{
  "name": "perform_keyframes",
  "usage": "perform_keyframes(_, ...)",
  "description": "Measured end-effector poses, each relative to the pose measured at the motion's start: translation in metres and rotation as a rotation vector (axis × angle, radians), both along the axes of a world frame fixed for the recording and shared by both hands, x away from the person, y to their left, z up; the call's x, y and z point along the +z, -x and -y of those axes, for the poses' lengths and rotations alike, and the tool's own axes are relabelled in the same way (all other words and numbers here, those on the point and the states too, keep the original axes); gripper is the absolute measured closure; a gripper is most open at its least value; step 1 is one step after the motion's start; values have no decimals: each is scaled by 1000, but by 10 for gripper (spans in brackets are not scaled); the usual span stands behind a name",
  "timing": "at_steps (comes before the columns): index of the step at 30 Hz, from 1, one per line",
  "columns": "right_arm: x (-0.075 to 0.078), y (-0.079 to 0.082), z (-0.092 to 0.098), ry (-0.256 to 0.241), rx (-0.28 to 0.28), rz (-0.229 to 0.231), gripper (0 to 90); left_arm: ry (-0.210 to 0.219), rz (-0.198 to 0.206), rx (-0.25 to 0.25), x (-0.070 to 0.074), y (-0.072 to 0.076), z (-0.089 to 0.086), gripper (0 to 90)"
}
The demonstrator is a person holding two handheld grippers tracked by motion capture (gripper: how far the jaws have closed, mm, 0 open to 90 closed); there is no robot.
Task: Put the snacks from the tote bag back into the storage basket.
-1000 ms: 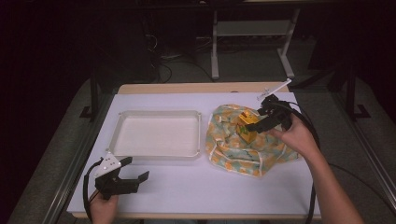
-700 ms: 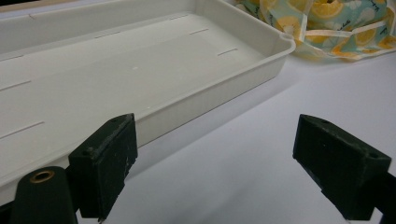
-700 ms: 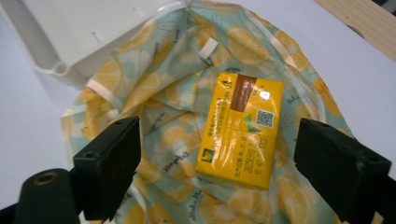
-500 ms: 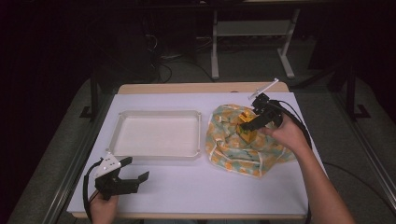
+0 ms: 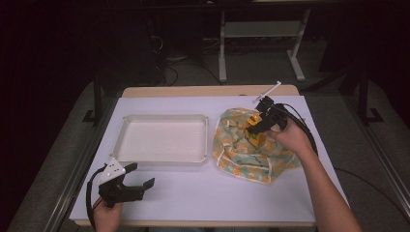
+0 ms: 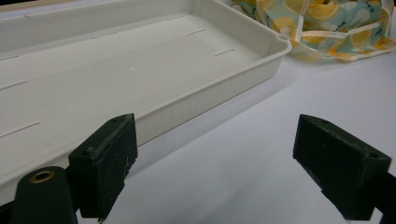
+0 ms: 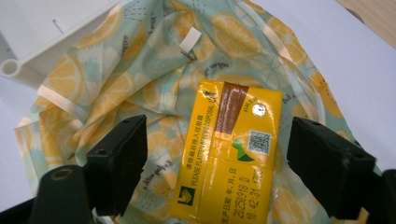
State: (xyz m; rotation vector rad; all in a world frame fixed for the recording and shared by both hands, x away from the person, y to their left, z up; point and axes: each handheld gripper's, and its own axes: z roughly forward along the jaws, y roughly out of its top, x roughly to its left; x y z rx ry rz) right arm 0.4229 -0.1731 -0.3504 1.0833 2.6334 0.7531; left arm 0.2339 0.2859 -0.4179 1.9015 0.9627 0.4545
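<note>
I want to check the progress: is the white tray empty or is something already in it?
Empty. The white tray shows a bare floor in the high view and left claw view; the yellow carton lies on the lemon-print bag.

Glossy yellow carton [image 7: 229, 151], smooth printed faces, lies on soft, crumpled lemon-print cloth bag [image 7: 140, 70]. Matt white plastic tray [image 6: 140, 65] sits alongside, on a smooth white tabletop [image 5: 217, 193].

The carton [image 5: 255, 133] lies on the bag [image 5: 251, 153], just right of the tray [image 5: 164, 159], on the table [image 5: 203, 193].
</note>
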Motion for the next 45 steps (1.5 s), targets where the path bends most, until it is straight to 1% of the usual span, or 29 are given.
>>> perform_keyframes(4, -1, -1, -1, 19, -8, 1, 220, -2, -6, 1, 0, 0, -1, 134)
perform_keyframes(9, -2, -2, -2, 28, -10, 2, 241, -2, -2, 1, 1, 0, -1, 134)
perform_keyframes(12, -3, -2, -4, 38, -17, -9, 244, -3, -4, 1, 1, 0, -1, 134)
perform_keyframes(19, -4, -3, -6, 54, -22, -12, 276, -3, -4, 1, 1, 0, -1, 134)
perform_keyframes(24, -5, -3, -8, 67, -23, -5, 300, 0, -3, 1, 1, 0, 0, 134)
perform_keyframes(26, -6, -4, -8, 74, -26, -14, 311, -2, -3, 0, 1, 0, -1, 134)
perform_keyframes(27, -6, -4, -8, 76, -23, -10, 317, -2, -3, 0, 1, 0, -1, 134)
perform_keyframes(30, -6, -4, -8, 79, -31, -19, 333, 2, -2, 2, 1, 0, -1, 134)
perform_keyframes(37, -7, -4, -8, 89, -27, -23, 373, -2, -2, 1, 1, 0, -1, 134)
perform_keyframes(39, -7, -4, -9, 89, -30, -31, 388, 2, -2, 2, 1, 0, -1, 134)
perform_keyframes(40, -8, -4, -9, 91, -27, -32, 394, -4, -3, 1, 1, 0, -1, 134)
perform_keyframes(44, -8, -4, -9, 98, -25, -24, 414, -4, -3, 0, 1, 0, -1, 134)
perform_keyframes(45, -8, -4, -10, 106, -24, -18, 422, -3, -3, 1, 1, 0, -1, 134)
